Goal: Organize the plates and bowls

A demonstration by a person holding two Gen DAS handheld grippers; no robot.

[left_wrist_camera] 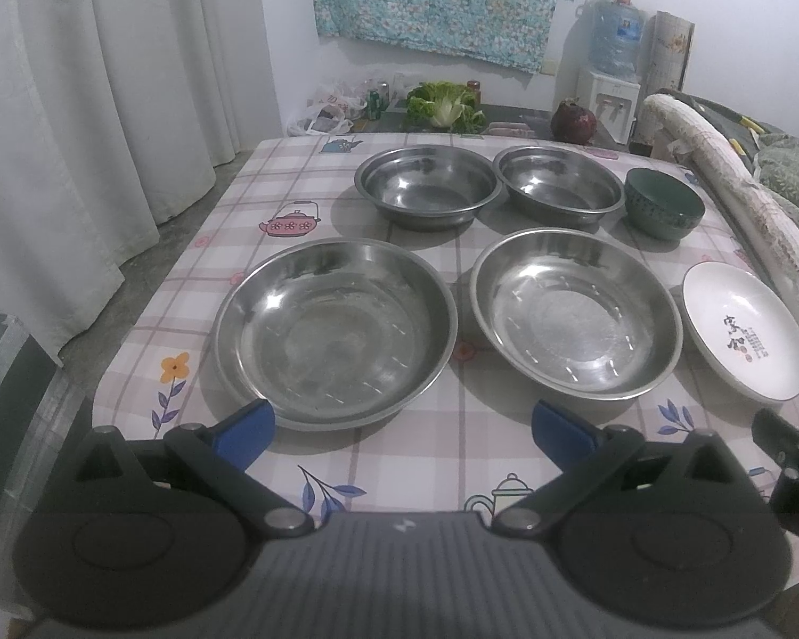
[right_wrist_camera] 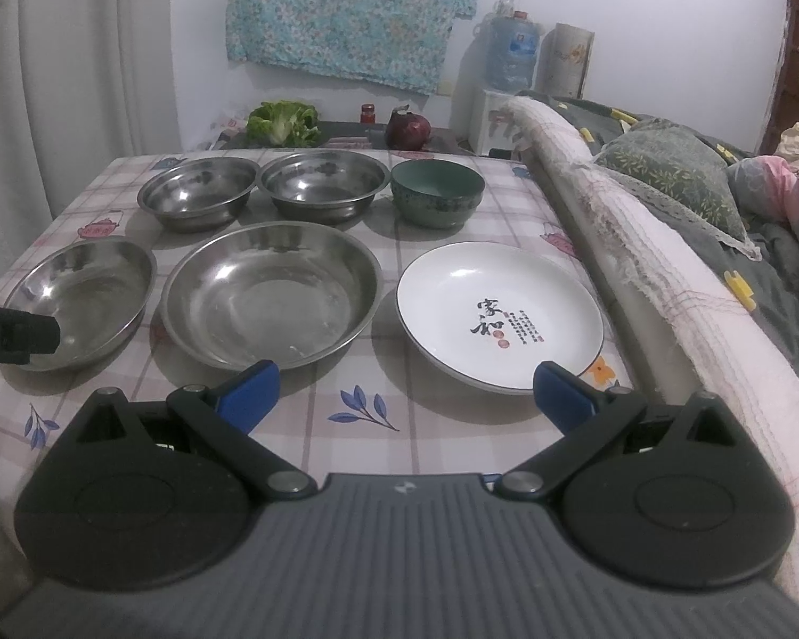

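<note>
While both tools [left_wrist_camera: 402, 434] [right_wrist_camera: 407, 391] hang wide and empty, nothing is stacked. Slide one finger under the white plate [right_wrist_camera: 500, 314] rim ahead of the right tool; grip firmly, since glaze probably slips.

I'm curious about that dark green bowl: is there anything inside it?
The green bowl looks empty: its teal inner wall shows bare in both views. Its near rim hides the very bottom, so something small and flat there cannot be ruled out.

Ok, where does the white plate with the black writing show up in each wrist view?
Left wrist: white plate at the right edge, right of the near steel dishes.
Right wrist: white plate right of centre, just ahead of the open gripper.
Shared landmark: the green bowl directly behind it.
</note>
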